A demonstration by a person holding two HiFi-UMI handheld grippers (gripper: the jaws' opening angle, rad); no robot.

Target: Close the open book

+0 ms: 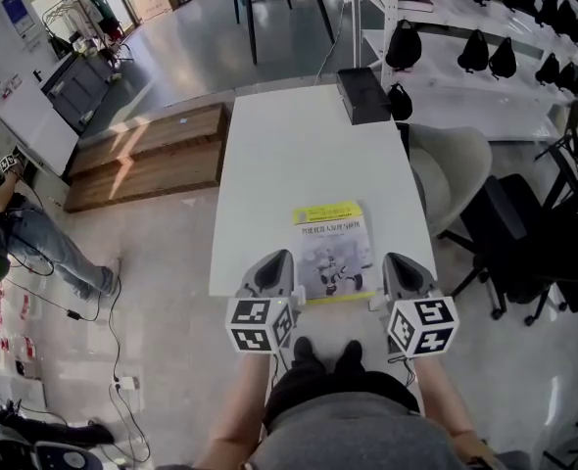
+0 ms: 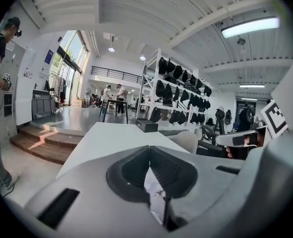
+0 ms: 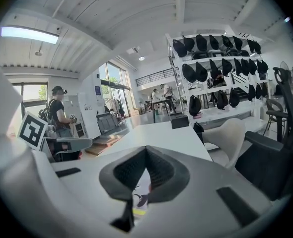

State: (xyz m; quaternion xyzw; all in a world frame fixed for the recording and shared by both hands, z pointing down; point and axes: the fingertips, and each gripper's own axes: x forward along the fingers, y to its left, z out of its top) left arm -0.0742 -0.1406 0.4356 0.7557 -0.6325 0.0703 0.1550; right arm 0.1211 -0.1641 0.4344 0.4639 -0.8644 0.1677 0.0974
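The book [image 1: 333, 251] is seen lying flat on the white surface [image 1: 299, 145], near its front edge, with the yellow-banded cover facing up and no pages showing. It is flanked by the two tools. The left hand-held gripper [image 1: 277, 258] is held just beside the book's left edge, its jaws pressed together with nothing between them. The right hand-held gripper [image 1: 397, 260] is held just beside the right edge, its jaws likewise closed on nothing. A black box [image 1: 363, 94] is set at the surface's far end, well apart from the book.
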